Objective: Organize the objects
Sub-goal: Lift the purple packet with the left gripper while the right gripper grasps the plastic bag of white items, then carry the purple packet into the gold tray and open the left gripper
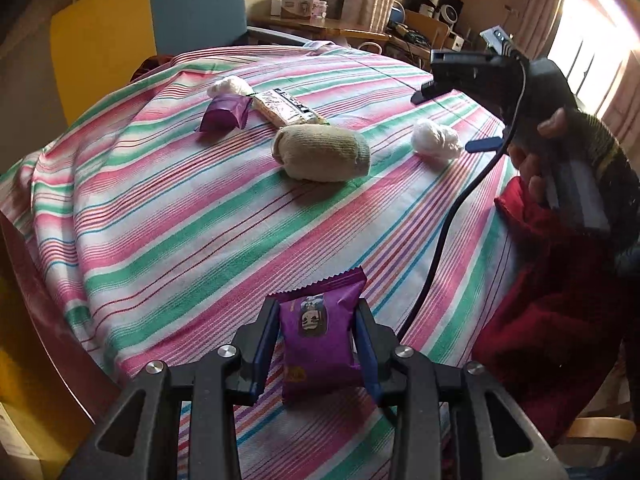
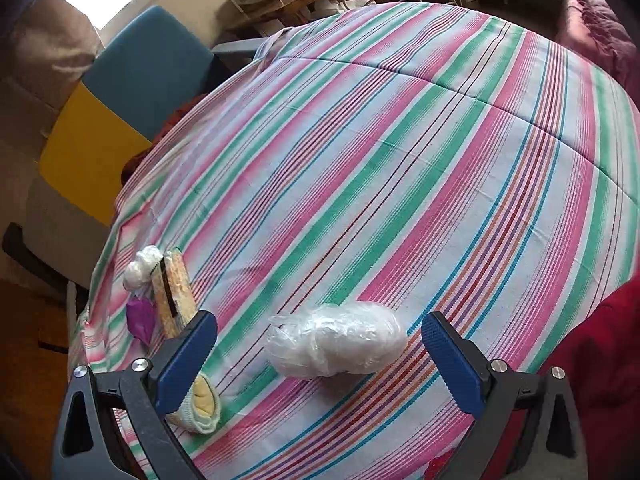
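My left gripper (image 1: 318, 320) is shut on a purple snack packet (image 1: 316, 344), held upright above the striped tablecloth (image 1: 180, 220). Farther off lie a rolled beige sock (image 1: 320, 154), a second purple packet (image 1: 224, 112), a cracker bar (image 1: 286, 110) and a small white bundle (image 1: 230, 86). In the right wrist view my right gripper (image 2: 320, 344) stands open. A white plastic bundle (image 2: 336, 340) sits between its blue pads (image 2: 188, 360), untouched. The sock (image 2: 200, 404) is partly hidden behind the left finger. The cracker bar (image 2: 174, 292) lies to the left.
A person's hand (image 1: 536, 168) and red sleeve (image 1: 560, 300) hold the right gripper (image 1: 452, 120) at the table's right edge, with a black cable (image 1: 444, 232) trailing down. A blue and yellow chair (image 1: 160, 20) stands behind the table. A cluttered wooden desk (image 1: 320, 28) is at the back.
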### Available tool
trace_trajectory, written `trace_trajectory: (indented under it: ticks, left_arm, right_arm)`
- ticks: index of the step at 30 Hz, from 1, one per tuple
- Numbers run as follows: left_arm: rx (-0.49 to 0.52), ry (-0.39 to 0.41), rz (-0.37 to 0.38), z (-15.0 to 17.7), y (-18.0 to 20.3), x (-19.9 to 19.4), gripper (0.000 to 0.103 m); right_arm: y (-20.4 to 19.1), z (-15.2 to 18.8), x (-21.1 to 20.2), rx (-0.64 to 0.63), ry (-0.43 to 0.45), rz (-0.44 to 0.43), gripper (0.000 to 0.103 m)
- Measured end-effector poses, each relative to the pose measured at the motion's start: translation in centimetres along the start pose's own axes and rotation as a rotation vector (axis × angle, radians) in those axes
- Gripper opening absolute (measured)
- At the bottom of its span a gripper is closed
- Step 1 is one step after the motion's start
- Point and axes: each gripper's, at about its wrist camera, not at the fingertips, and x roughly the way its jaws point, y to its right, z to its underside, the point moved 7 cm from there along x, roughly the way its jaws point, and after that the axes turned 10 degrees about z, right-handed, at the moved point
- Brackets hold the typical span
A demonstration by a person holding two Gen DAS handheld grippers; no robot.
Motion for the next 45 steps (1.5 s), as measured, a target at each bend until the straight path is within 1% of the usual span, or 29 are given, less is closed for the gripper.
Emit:
trace_trajectory:
  ticks: [7,8,9,10,11,13,16,19,21,24,28,32,34,38,39,41,42,45]
  left_arm:
    - [-0.002,0.023,0.002,0.1,0.1,-0.1,0.037]
    - [-0.004,0.026,0.004,0.1,0.1,-0.2,0.037]
    - [-0.007,0.029,0.007,0.1,0.1,-0.2,0.037]
    - [-0.009,0.033,0.007,0.1,0.1,-0.2,0.037]
    - [-0.010,0.036,0.008,0.1,0.1,-0.3,0.037]
    - [-0.013,0.045,0.009,0.2,0.1,-0.5,0.037]
    - [-0.022,0.053,0.019,0.3,0.2,-0.8,0.037]
    - [-0.019,0.081,0.029,0.1,0.8,-1.9,0.037]
    - [-0.019,0.104,0.028,-0.1,1.1,-2.9,0.037]
    - [-0.046,0.153,0.027,-0.4,0.9,-5.3,0.037]
    - [-0.099,0.220,0.000,-0.5,-0.6,-9.0,0.037]
    - [-0.217,0.268,-0.044,0.1,-4.5,-12.5,0.037]
    - [-0.296,0.282,-0.087,0.6,-7.6,-14.3,0.037]
    - [-0.452,0.306,-0.142,1.5,-13.8,-16.9,0.037]
    - [-0.477,0.301,-0.161,1.7,-15.3,-17.4,0.037]
    - [-0.514,0.290,-0.235,2.1,-18.7,-18.1,0.037]
    - [-0.537,0.264,-0.257,2.2,-20.7,-18.1,0.037]
    - [-0.620,0.200,-0.289,3.3,-25.0,-17.6,0.037]
  right_arm:
    - [0.0,0.8,1.7,-0.101,-0.043,0.117,0.103]
    - [-0.1,0.9,1.9,-0.117,-0.048,0.129,0.098]
    - [-0.2,1.2,2.2,-0.144,-0.056,0.143,0.071]
    - [-0.5,1.5,2.5,-0.182,-0.064,0.163,0.069]
    - [-0.9,1.6,2.5,-0.224,-0.046,0.197,0.067]
    - [-1.6,1.9,2.5,-0.262,-0.043,0.181,0.066]
    - [-1.6,2.0,2.5,-0.283,-0.036,0.191,0.066]
    - [-1.5,2.0,2.7,-0.299,-0.029,0.203,0.067]
    - [-1.6,2.0,2.7,-0.317,-0.026,0.218,0.067]
    - [-2.0,2.1,2.9,-0.330,-0.022,0.231,0.067]
    - [-2.1,2.2,2.8,-0.346,-0.017,0.243,0.067]
    - [-2.0,2.5,2.8,-0.362,-0.014,0.255,0.067]
    - [-1.9,2.5,2.7,-0.363,-0.014,0.254,0.067]
    - [-2.5,2.6,3.1,-0.379,-0.012,0.264,0.067]
    - [-2.8,2.6,3.3,-0.383,-0.011,0.266,0.067]
    - [-2.9,2.7,3.3,-0.391,-0.011,0.270,0.068]
    - [-3.0,2.7,3.3,-0.394,-0.011,0.270,0.068]
    - [-3.1,2.8,3.4,-0.401,-0.013,0.267,0.068]
